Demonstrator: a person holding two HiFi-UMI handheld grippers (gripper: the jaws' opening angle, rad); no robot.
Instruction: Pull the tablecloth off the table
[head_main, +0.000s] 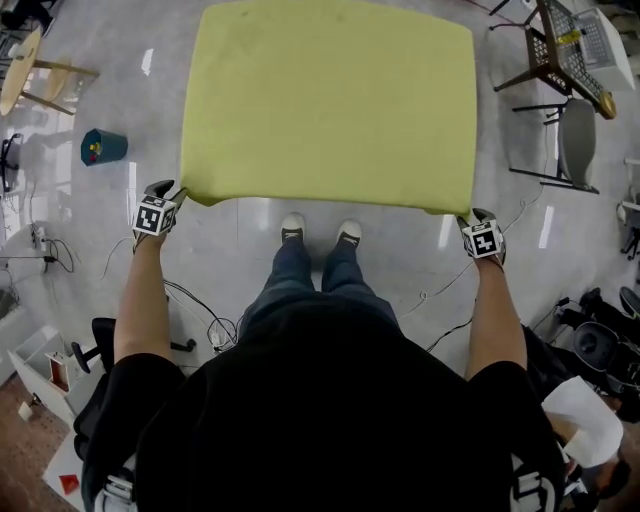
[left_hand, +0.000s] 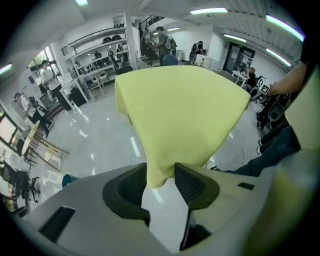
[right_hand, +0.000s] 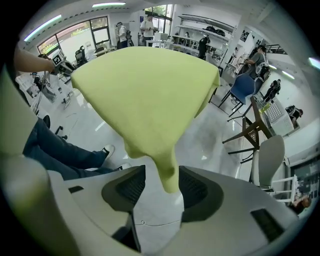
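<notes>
A yellow-green tablecloth (head_main: 330, 100) lies spread out flat ahead of me, and what is under it is hidden. My left gripper (head_main: 172, 192) is at its near left corner and my right gripper (head_main: 473, 215) at its near right corner. In the left gripper view that corner of the tablecloth (left_hand: 180, 110) hangs down between the jaws of the left gripper (left_hand: 160, 177), which stand apart without pinching it. In the right gripper view the tablecloth (right_hand: 145, 95) tapers to a point between the wide jaws of the right gripper (right_hand: 162, 182), with a gap on each side.
The person's shoes (head_main: 293, 228) stand just behind the cloth's near edge. A teal bin (head_main: 103, 147) and a wooden stool (head_main: 30, 70) are at the left. Chairs (head_main: 577, 140) and a wooden rack (head_main: 560, 55) are at the right. Cables (head_main: 200, 310) trail over the glossy floor.
</notes>
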